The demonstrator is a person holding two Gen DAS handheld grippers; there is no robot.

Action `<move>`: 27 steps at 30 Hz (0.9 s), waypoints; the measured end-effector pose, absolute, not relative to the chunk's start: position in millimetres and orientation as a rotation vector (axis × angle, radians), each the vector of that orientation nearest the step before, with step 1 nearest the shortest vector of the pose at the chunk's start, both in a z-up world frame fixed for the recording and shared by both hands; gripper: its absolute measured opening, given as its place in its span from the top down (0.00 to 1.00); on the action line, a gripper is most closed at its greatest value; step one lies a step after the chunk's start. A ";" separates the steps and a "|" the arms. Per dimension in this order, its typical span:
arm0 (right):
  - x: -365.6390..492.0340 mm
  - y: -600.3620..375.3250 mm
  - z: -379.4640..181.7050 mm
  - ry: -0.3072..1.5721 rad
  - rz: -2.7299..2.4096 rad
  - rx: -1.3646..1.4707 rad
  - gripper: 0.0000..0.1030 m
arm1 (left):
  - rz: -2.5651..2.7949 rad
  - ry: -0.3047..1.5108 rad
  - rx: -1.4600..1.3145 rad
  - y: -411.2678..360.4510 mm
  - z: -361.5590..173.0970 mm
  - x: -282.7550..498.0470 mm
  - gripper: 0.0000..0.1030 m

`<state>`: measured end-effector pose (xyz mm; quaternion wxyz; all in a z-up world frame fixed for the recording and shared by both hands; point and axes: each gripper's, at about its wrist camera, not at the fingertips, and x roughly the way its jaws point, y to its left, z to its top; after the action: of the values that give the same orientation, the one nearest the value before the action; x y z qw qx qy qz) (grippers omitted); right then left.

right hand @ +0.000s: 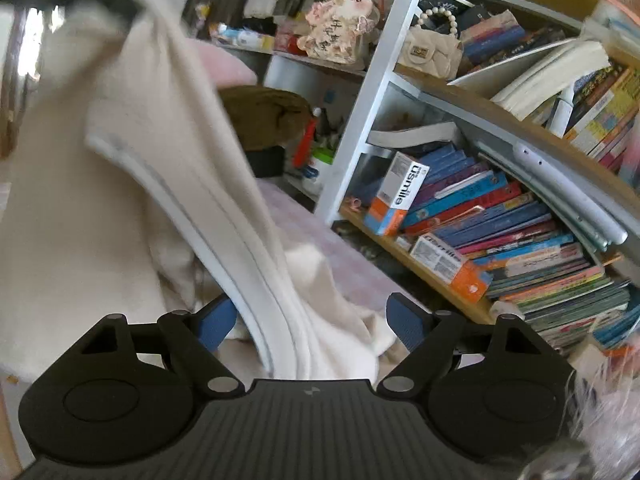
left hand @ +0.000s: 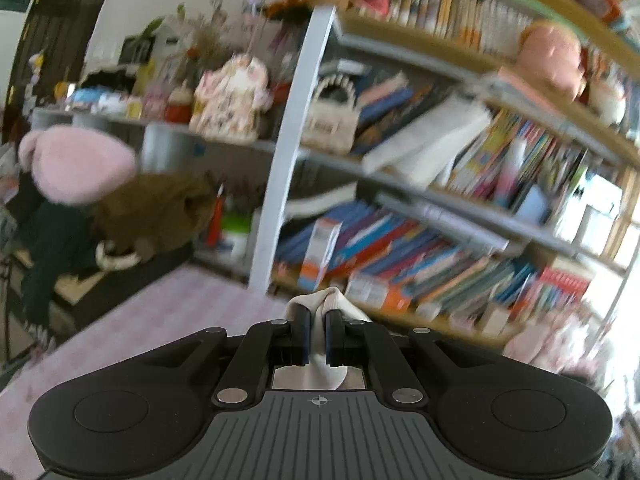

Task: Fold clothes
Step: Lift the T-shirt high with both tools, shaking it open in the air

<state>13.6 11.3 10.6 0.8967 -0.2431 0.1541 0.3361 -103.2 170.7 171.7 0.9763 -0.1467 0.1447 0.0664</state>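
Note:
In the left wrist view my left gripper [left hand: 318, 318] is shut on a bunched fold of the cream garment [left hand: 331, 298], which pokes out above the fingertips. In the right wrist view the same cream garment [right hand: 132, 152] hangs from the upper left and drapes down onto the pink checked bed [right hand: 320, 236]. Its ribbed white band [right hand: 256, 280] runs down between the fingers of my right gripper [right hand: 312, 314]. The right gripper is open: the left blue pad [right hand: 218, 326] is at the band's edge and the right pad [right hand: 404, 322] stands clear of the cloth.
A bookshelf [right hand: 500, 240] crammed with books stands close on the right, with a white upright post [right hand: 372, 92] at its corner. A brown bundle [right hand: 264, 116] and a pink plush [left hand: 76, 164] lie at the far end of the bed. Pale fur [right hand: 600, 408] shows at lower right.

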 end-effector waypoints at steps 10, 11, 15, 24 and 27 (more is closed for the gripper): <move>44.1 -28.1 69.5 0.229 0.523 -0.205 0.92 | 0.171 0.145 -0.380 212.1 202.6 -127.7 0.95; 36.6 -39.1 88.4 0.173 0.519 -0.197 0.92 | 0.161 0.115 -0.395 214.8 205.5 -131.5 0.95; -10.7 -81.1 165.2 -0.096 0.516 -0.169 0.92 | 0.057 -0.085 -0.439 218.3 226.2 -154.1 0.95; -140.3 -155.1 304.5 -0.774 0.435 -0.108 0.92 | -0.229 -0.623 -0.314 193.6 302.1 -200.2 0.94; -153.2 -172.3 335.9 -0.870 0.446 -0.079 0.92 | -0.287 -0.759 -0.300 186.8 324.0 -205.2 0.94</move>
<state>-153.2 -172.3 335.9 0.8822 -0.0381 -0.4176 0.2141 -205.2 186.8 324.0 0.9079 -0.1453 -0.3678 -0.1393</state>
